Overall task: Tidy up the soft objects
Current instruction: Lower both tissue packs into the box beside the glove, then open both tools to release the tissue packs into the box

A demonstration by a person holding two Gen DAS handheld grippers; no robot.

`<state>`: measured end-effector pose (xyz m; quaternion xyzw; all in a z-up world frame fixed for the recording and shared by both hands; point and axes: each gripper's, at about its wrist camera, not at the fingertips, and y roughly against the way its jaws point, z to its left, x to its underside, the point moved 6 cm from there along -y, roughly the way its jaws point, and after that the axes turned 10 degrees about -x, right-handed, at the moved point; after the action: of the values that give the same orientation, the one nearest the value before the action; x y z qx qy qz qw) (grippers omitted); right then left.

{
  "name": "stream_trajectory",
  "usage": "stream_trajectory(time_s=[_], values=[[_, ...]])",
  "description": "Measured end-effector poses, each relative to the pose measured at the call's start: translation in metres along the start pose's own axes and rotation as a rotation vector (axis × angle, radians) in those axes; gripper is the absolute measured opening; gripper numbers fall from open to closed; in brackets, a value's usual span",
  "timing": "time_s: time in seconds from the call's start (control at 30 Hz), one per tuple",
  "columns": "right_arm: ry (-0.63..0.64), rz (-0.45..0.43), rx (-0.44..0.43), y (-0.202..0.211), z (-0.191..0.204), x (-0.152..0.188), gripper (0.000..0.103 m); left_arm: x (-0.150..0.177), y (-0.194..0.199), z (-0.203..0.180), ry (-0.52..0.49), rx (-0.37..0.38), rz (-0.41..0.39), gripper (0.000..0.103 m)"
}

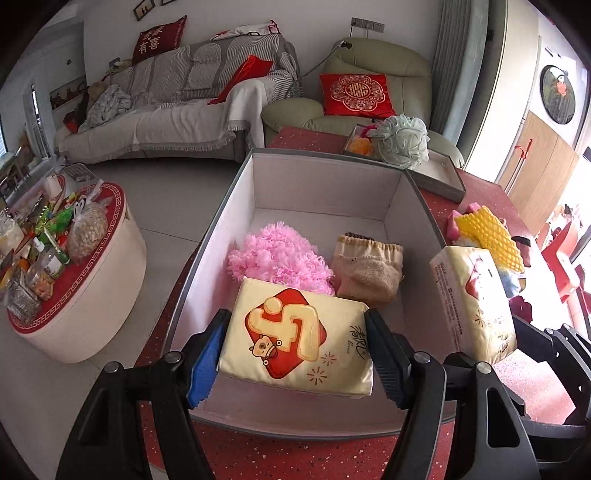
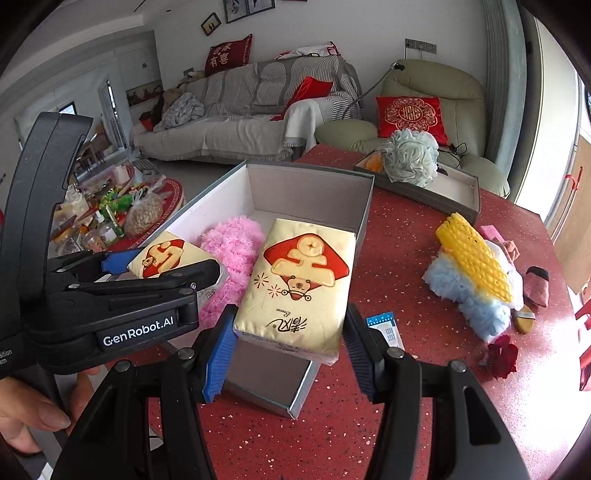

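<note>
Two tissue packs, each squeezed tight in a tool: left tool (image 1: 297, 354) holding its tissue pack (image 1: 295, 336) low over the open box (image 1: 218, 229), right tool (image 2: 288, 354) gripping another tissue pack (image 2: 295, 280) over the box's near edge at frame middle.

Wore black frames with silver screws, ribbed blue fingers (image 2: 220, 356), white "GenRobot.AI" lettering; showed bare skin on the hand (image 2: 26, 417).

Living room, daylight pouring in from the right

Grey-throw sofa (image 1: 177, 96) sits against the white wall (image 1: 314, 22), green recliner (image 1: 373, 88) just right of it with a red cushion (image 1: 354, 94); cluttered round coffee table (image 1: 74, 295) on the grey floor (image 1: 177, 206) in front of the sofa.
</note>
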<state>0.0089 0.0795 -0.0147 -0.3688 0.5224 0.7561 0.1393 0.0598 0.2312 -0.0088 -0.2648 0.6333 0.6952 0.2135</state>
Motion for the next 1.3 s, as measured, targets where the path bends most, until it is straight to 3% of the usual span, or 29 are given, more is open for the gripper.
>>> stream_trajectory(time_s=[0.43, 1.3], values=[[0.013, 0.047, -0.041, -0.019, 0.003, -0.007, 0.059, -0.002, -0.017, 0.008, -0.029, -0.016, 0.062, 0.073], [0.147, 0.146, 0.032, -0.051, 0.012, -0.01, 0.059, -0.006, -0.039, 0.007, -0.077, -0.014, 0.115, 0.073]])
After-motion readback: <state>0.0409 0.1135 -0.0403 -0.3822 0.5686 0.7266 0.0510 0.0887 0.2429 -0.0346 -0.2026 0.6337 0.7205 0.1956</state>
